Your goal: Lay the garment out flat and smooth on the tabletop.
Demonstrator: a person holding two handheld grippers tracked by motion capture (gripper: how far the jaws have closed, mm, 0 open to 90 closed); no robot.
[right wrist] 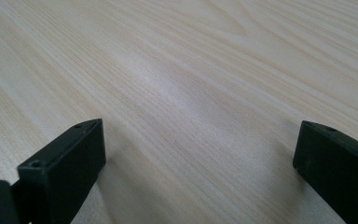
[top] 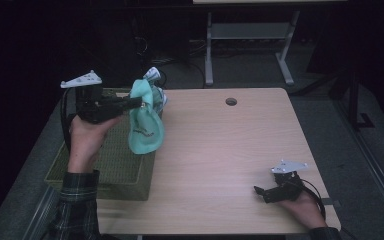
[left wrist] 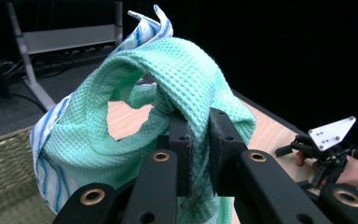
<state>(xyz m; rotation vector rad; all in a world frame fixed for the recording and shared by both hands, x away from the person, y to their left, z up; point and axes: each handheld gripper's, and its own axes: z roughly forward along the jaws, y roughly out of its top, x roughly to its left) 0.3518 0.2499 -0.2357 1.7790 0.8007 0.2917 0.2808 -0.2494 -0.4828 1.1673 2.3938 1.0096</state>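
A mint-green waffle cloth [top: 146,120] hangs in the air over the right edge of a woven basket [top: 115,160]. My left gripper [top: 139,103] is shut on its top fold; in the left gripper view the cloth [left wrist: 168,93] bunches between the two black jaws of the left gripper [left wrist: 198,135]. A blue-and-white striped cloth [left wrist: 56,135] clings behind it, its corner [top: 152,74] sticking up. My right gripper [top: 261,192] rests low on the table's near right part, and in its own view the right gripper [right wrist: 200,154] stands open over bare wood.
The light wooden table [top: 230,145] has a round cable hole [top: 231,101] near its far edge. The basket sits at the table's left side. A grey desk frame [top: 250,35] stands on the floor beyond the table.
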